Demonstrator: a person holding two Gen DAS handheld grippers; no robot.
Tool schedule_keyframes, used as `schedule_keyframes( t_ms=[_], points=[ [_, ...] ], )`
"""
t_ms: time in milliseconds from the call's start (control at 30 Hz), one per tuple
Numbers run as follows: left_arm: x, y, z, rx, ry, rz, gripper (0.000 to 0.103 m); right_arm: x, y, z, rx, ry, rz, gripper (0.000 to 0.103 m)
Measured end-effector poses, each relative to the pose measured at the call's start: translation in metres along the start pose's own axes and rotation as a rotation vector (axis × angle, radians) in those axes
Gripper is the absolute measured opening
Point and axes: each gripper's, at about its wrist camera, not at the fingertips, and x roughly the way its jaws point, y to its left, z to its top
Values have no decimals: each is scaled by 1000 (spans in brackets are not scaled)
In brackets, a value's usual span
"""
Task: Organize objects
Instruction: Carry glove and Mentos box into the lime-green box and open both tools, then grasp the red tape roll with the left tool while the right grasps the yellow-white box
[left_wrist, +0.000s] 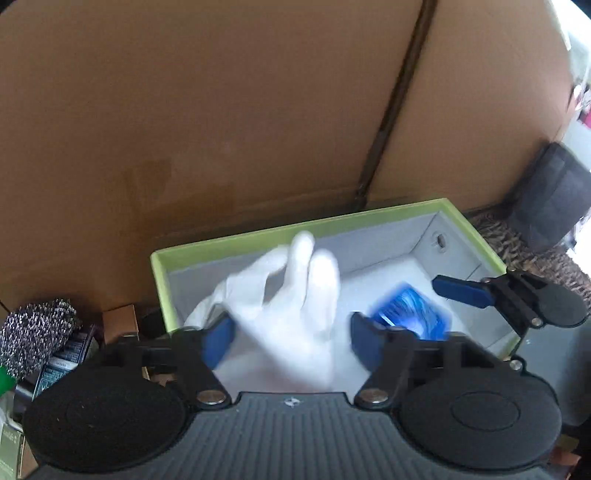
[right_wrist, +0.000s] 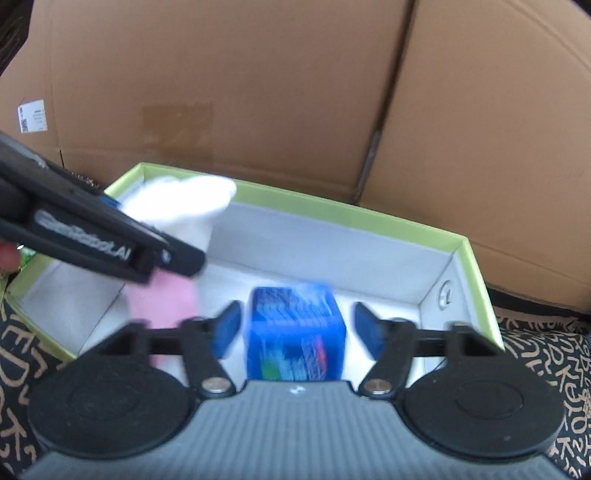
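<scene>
A green-rimmed box (left_wrist: 295, 221) with a pale grey inside stands in front of both grippers. My left gripper (left_wrist: 291, 332) is open above its left part. A blurred white glove (left_wrist: 295, 295) hangs loose between the fingers, and the pads do not press on it. In the right wrist view the glove (right_wrist: 184, 199) shows a pink cuff below the left gripper's black body (right_wrist: 92, 236). My right gripper (right_wrist: 297, 323) is open around a blue printed carton (right_wrist: 295, 332) inside the box (right_wrist: 332, 210), with a gap on each side. The carton (left_wrist: 410, 314) also shows in the left wrist view, beside one blue finger (left_wrist: 461, 291) of the right gripper.
Large brown cardboard cartons (left_wrist: 221, 110) rise close behind the box. It rests on a dark cloth with tan lettering (right_wrist: 535, 354). Left of it lie a speckled knit item (left_wrist: 37, 332) and small packets (left_wrist: 62, 362). A dark grey block (left_wrist: 550, 192) stands at the far right.
</scene>
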Motion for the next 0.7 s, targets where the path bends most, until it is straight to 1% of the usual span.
schedule_keyframes(
  t_ms=[67,100,167,267,367,433,500,533,633,700],
  points=[
    [-12,-3,0,-6,-55,-4,84,-11,-4,-3,5,-51,-27,102],
    [-16,-4,0,-5,-65,-7,85,-17,-5,-3,5,-77,-44,103],
    [-23,-7,-1,-11,-61,-11,85,-27,-7,-3,4,-98,-64,103],
    [-34,-13,-4,-23,-61,-11,85,-41,-9,-5,15,-120,-72,103],
    [-52,-20,-9,-8,-89,-5,85,-49,-11,-5,25,-132,-73,103],
    [-67,-25,-14,1,-112,5,85,-62,-10,-8,32,-142,-73,103],
    [-90,-24,-24,4,-146,15,85,-80,-3,-12,38,-169,-59,103],
    [-101,-24,-29,4,-163,27,85,-102,3,-22,40,-182,-53,103],
    [-131,-24,-52,-4,-216,38,87,-125,16,-28,60,-214,-24,103],
    [-152,-20,-70,-22,-237,61,88,-138,24,-37,82,-232,8,103]
  ],
)
